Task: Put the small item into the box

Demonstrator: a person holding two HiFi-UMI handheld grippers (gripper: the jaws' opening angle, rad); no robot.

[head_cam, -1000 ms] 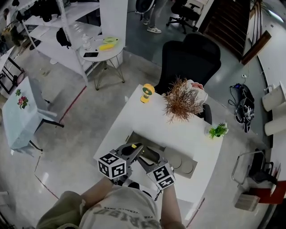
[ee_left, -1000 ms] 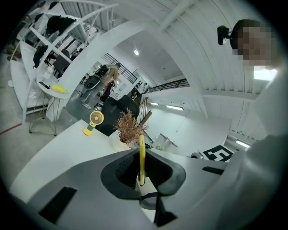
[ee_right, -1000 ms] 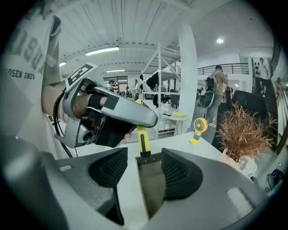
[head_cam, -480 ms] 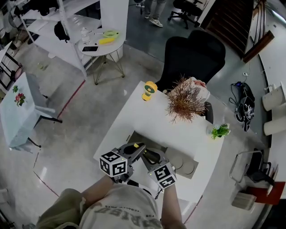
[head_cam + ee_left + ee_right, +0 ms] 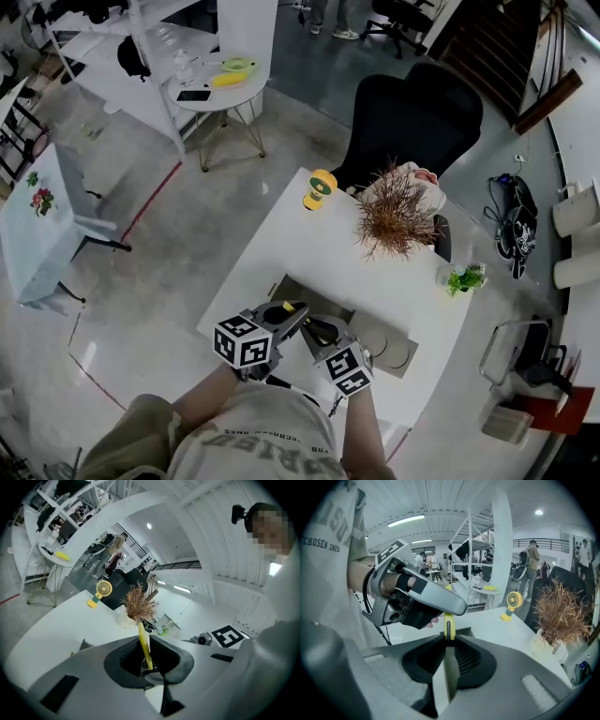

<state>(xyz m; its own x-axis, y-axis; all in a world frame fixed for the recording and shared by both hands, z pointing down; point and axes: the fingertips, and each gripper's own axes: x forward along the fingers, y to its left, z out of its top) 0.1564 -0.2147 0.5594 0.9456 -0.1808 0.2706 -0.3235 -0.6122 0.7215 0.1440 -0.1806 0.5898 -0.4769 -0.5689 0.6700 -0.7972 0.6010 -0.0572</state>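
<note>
The small item (image 5: 287,307) is a thin yellow strip with a dark stripe. My left gripper (image 5: 292,317) is shut on it, and in the left gripper view the small item (image 5: 142,632) stands up between the left gripper (image 5: 145,644) pads. My right gripper (image 5: 314,330) meets it from the right. Its jaws have just been closing, and in the right gripper view the right gripper (image 5: 449,639) presses on the lower end of the small item (image 5: 449,622). The left gripper (image 5: 423,601) hangs just above. The grey box (image 5: 384,352) lies open on the white table (image 5: 309,244), just beyond both grippers.
On the table stand a yellow hand fan (image 5: 321,187), a dried brown plant in a pot (image 5: 394,211) and a small green plant (image 5: 464,278). A black office chair (image 5: 417,117) is behind the table. A round side table (image 5: 217,89) stands at the far left.
Both grippers stay together at the box's near edge. The right gripper's jaws have drawn in around the yellow item. The head view has shifted slightly.
</note>
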